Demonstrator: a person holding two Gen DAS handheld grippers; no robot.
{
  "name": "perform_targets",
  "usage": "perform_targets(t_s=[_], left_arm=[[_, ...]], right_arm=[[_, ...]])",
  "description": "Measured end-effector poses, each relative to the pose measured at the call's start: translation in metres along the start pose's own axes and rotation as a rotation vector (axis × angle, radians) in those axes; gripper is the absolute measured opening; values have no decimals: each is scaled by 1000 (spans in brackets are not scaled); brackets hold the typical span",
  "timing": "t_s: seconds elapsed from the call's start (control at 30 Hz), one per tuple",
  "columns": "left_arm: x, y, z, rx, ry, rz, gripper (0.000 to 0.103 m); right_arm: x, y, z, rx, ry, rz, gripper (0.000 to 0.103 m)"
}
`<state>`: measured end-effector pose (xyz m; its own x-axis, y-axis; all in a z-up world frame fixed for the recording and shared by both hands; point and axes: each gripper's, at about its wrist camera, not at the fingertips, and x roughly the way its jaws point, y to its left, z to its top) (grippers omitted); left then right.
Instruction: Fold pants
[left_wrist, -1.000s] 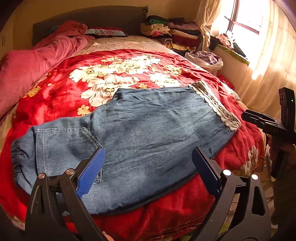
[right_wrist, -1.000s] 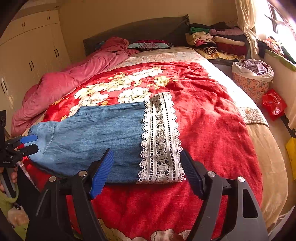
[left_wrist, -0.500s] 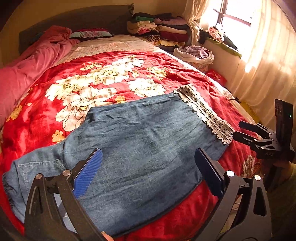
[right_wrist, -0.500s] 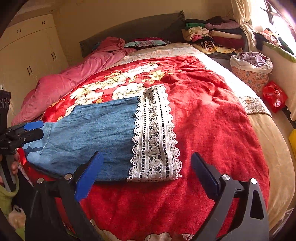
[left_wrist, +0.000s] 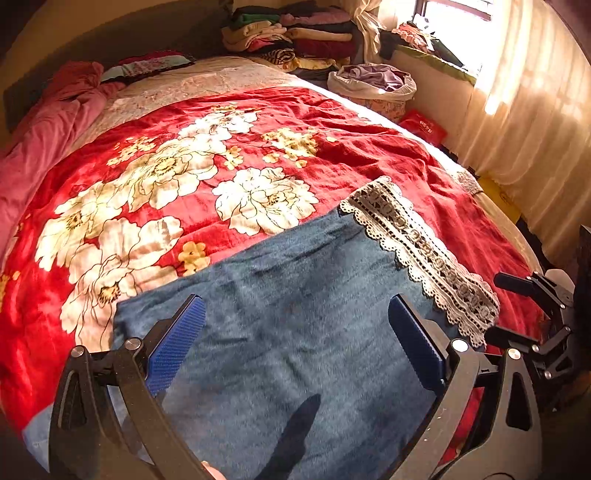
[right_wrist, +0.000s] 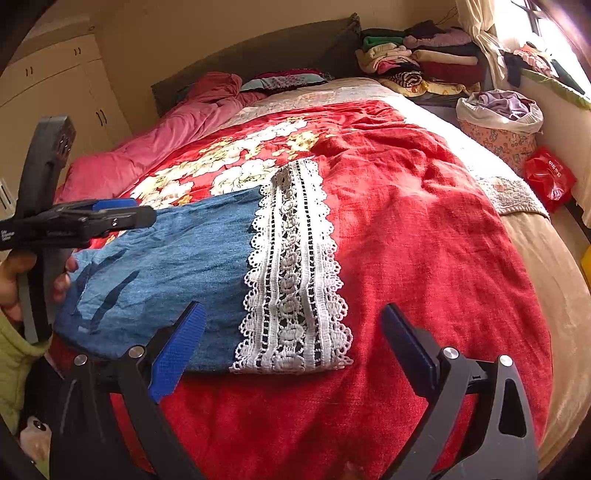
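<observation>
Careful: with both your left hand-held gripper (left_wrist: 295, 339) and right hand-held gripper (right_wrist: 291, 347) wide open and empty, a shallow pinch could drag the pants (right_wrist: 177, 266) askew.

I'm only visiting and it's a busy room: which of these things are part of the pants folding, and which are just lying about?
Part of the job:
- denim pants with lace hem
- left gripper, open
- right gripper, open

Just lying about:
- pink duvet
- stack of folded clothes
- laundry basket
- red bag
</observation>
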<state>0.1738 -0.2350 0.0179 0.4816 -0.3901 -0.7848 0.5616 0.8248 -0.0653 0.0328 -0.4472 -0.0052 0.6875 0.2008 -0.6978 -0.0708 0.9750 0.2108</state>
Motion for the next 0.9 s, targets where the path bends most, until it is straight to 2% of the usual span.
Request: perform_targets(t_s=[0.1,0.27,0.43,0.47,0.53,0.6,0.67,0.7,0.77,0.8,0.83,0.9], left_arm=[[23,4,18,-11,28,-23,93],[62,1,43,33,70,-53,93],[95,-3,56,67,105,-90,93],[102,-4,57,73,114,-90,93],[115,-3,57,71,141,-110,93],[122,0,55,57,140,-136,93],[123,3,55,37,134,-159,93],[124,3,55,30,135,-165,92],[121,1,56,29,132,-191,78],[119,-2,56,35,127,-211,64],[116,-6,56,52,120,-229,55],[117,-13,56,88,115,-215,55]], right_arm=[[7,-1,2,-1,5,8,95],[15,-1,6,7,2,36,95],[29,2,2,9,26,85,95],[33,2,1,20,36,98,89],[41,2,-2,35,46,104,87],[39,3,-2,31,29,110,80],[39,0,-2,49,24,139,63],[39,-1,-1,55,26,150,61],[40,0,0,59,23,155,57],[40,1,1,61,20,166,57],[41,2,2,62,20,178,56],[44,5,2,56,26,183,56]])
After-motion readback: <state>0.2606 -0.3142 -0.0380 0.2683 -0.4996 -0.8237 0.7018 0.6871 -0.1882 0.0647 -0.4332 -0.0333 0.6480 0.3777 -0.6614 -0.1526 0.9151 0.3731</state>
